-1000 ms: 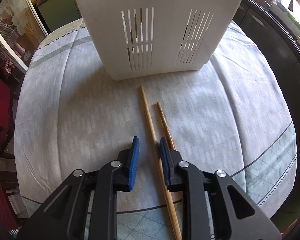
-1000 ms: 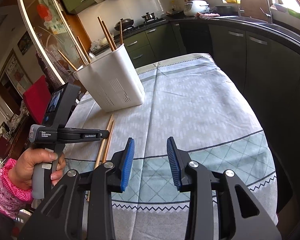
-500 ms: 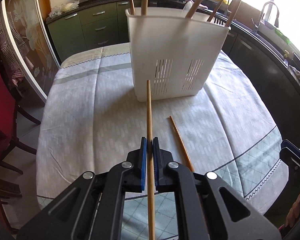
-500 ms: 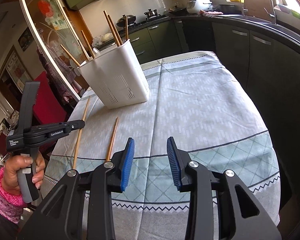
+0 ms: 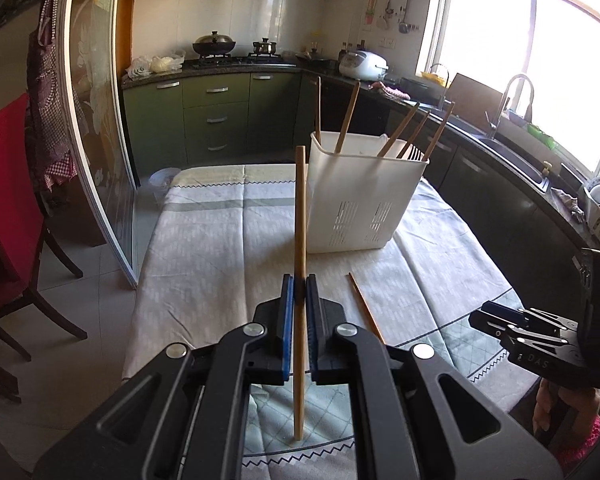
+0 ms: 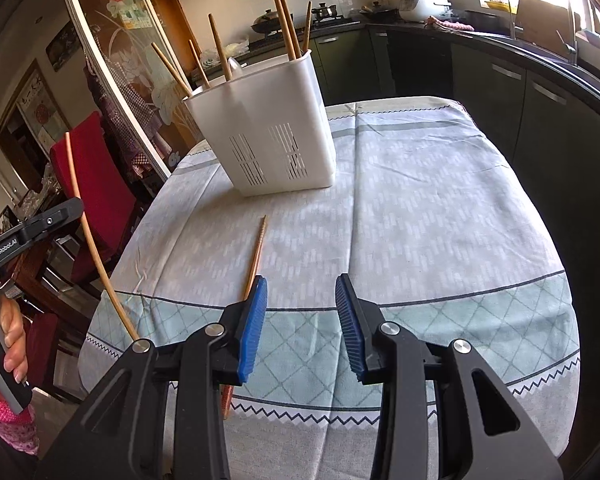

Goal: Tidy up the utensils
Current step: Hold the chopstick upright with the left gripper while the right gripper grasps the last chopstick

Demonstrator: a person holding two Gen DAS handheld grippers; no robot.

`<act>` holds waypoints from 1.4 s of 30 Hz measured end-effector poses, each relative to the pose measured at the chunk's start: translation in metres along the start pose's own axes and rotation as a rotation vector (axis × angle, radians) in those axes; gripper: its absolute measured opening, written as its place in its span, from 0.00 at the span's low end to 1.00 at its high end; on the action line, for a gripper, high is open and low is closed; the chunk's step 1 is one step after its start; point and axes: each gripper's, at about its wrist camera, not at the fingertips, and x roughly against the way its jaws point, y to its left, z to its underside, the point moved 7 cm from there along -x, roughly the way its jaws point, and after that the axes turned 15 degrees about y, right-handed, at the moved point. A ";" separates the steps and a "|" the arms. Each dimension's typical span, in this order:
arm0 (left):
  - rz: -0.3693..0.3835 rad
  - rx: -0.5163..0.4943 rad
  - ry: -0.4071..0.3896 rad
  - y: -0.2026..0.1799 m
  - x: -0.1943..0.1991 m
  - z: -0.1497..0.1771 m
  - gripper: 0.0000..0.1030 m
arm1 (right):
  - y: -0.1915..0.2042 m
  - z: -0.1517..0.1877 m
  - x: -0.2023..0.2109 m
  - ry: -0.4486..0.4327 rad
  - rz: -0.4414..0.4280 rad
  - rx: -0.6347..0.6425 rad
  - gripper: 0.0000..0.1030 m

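Observation:
My left gripper (image 5: 299, 286) is shut on a light wooden chopstick (image 5: 299, 216) and holds it upright in the air above the table, short of the white slotted utensil holder (image 5: 360, 200). The same chopstick (image 6: 85, 232) shows at the left of the right wrist view. The holder (image 6: 268, 128) has several chopsticks standing in it. A darker chopstick (image 5: 365, 306) lies flat on the cloth; it also shows in the right wrist view (image 6: 256, 256). My right gripper (image 6: 301, 312) is open and empty, low over the table's near edge.
The table carries a grey and pale green patterned cloth (image 6: 420, 220). A red chair (image 5: 8, 208) stands at the left, beside a glass sliding door (image 5: 96, 140). Dark kitchen cabinets (image 6: 520, 92) and a sink run along the right.
My left gripper closed on the light chopstick, lifted it off the cloth and tipped it upright while drawing back from the holder. The right gripper stayed open and barely moved.

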 end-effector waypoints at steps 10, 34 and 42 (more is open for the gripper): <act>-0.011 -0.021 -0.076 0.005 0.022 0.016 0.06 | 0.022 -0.008 -0.025 0.069 0.038 0.071 0.35; -0.011 -0.076 -0.084 0.003 0.026 0.020 0.06 | 0.067 -0.077 -0.159 0.462 0.192 0.238 0.29; -0.011 -0.080 -0.078 0.003 0.025 0.020 0.06 | 0.079 -0.075 -0.162 0.468 0.194 0.277 0.08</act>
